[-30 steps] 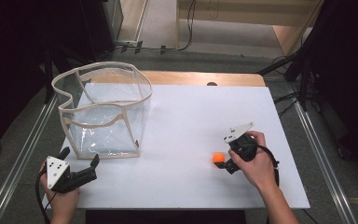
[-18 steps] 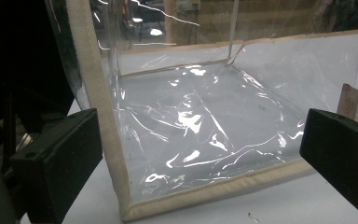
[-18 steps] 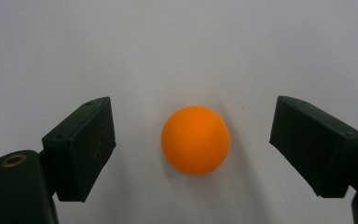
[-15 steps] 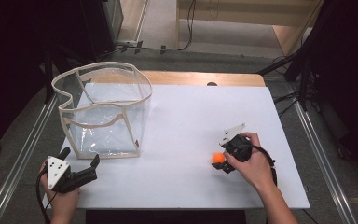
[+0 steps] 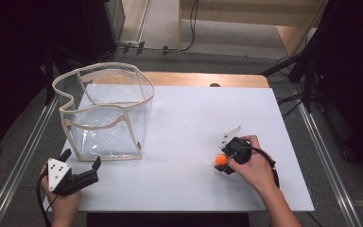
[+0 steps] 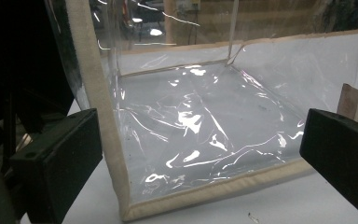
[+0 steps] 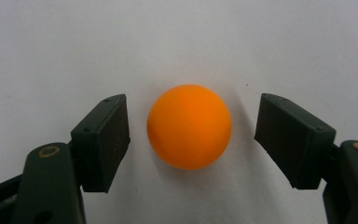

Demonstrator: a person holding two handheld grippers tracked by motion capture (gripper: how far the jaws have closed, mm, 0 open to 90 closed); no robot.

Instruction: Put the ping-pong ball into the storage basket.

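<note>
An orange ball [image 7: 189, 126] rests on the white table [image 5: 194, 113], right of centre near the front. My right gripper [image 7: 191, 140] points down over the ball [image 5: 221, 160]. The ball sits between its two black jaws, with a gap on each side. The jaws have just been closing and the pads do not touch the ball. My left gripper [image 5: 82, 157] lies open at the front left corner, with nothing between its jaws. It faces the near corner of a clear plastic bin [image 5: 105, 70] with a beige fabric frame [image 6: 98, 93].
The bin stands at the table's back left and I see nothing inside it. A wooden strip [image 5: 203, 79] runs along the table's far edge. Metal rails [image 5: 326, 156] flank both sides, and cables lie on the floor beyond.
My right gripper has edged slightly left so the ball sits between its jaws, and the hand has curled lower. The left hand has not moved.
</note>
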